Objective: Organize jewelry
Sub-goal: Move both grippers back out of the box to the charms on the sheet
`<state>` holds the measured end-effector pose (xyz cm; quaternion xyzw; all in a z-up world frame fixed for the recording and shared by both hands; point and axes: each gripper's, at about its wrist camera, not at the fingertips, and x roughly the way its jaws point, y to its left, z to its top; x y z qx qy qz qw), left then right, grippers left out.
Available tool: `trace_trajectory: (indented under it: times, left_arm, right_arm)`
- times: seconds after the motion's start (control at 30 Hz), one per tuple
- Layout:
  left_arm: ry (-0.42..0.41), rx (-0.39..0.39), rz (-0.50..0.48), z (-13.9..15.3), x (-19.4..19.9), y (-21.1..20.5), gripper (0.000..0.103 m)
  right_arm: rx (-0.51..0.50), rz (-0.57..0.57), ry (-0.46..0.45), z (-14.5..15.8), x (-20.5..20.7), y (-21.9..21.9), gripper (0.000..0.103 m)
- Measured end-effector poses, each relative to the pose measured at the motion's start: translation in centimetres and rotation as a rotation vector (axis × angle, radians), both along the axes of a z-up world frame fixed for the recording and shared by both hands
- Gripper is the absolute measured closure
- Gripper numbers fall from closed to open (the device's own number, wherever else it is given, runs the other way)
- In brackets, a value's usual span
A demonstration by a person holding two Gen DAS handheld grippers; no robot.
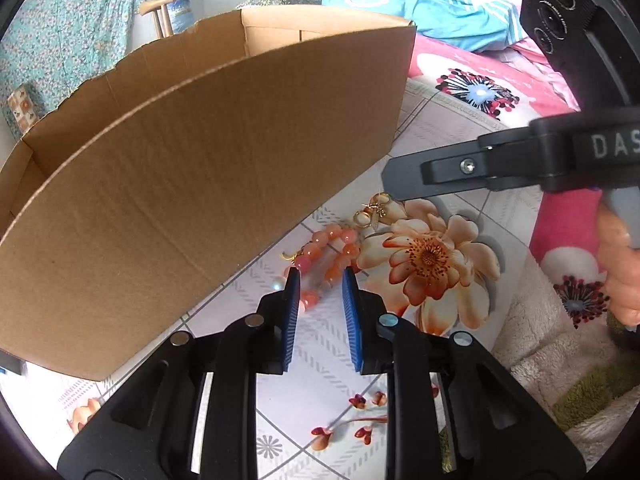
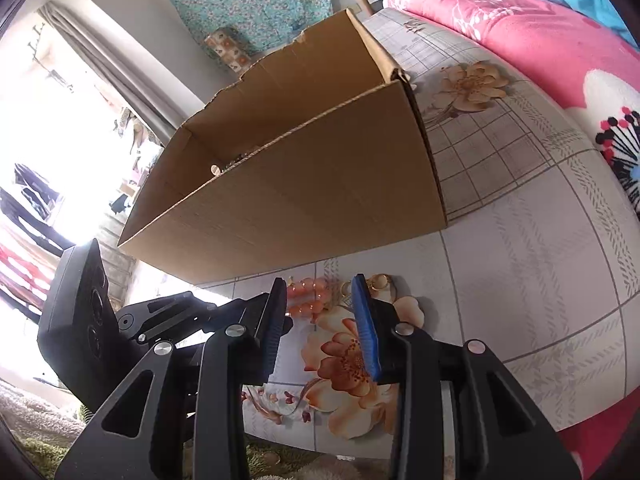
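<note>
Two grippers are working over one beaded bracelet [image 1: 330, 256], one cluster of gold-coloured pieces [image 1: 374, 210] and one open cardboard box [image 1: 208, 184].

The bracelet is lying in a loose loop of glossy orange-pink beads, just below centre in the left wrist view, on a floral tablecloth [image 1: 436, 256]. The gold pieces, thin rings and a small charm, are sitting just beside it to the upper right; how many there are I cannot tell.

The left gripper [image 1: 321, 280] is standing with its blue pads narrowly apart, the tips straddling the beads, not visibly pressing them. The right gripper [image 2: 320, 292] is holding a moderate gap, empty, its tips just short of the bracelet and gold pieces.

The box wall is filling the upper left, close beside the jewelry. Pink floral bedding [image 2: 520, 40] is lying at the upper right of the right wrist view.
</note>
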<state>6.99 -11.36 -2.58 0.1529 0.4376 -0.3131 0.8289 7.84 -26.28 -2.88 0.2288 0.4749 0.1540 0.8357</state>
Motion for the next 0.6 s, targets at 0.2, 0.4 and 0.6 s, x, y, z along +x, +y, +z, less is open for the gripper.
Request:
trace_trajectory:
  times: [0.2, 0.4, 0.6]
  left_arm:
    - [0.001, 0.013, -0.036, -0.5, -0.3, -0.5, 0.089]
    - [0.020, -0.041, -0.058, 0.3, -1.8, 0.7, 0.094]
    - [0.051, -0.125, -0.069, 2.0, -3.9, 3.7, 0.094]
  right_arm:
    - [0.000, -0.002, -0.006, 0.1, -0.3, 0.2, 0.069]
    - [0.005, -0.011, -0.008, 0.0, -0.7, 0.0, 0.069]
    - [0.002, -0.011, 0.000, -0.1, -0.8, -0.1, 0.069]
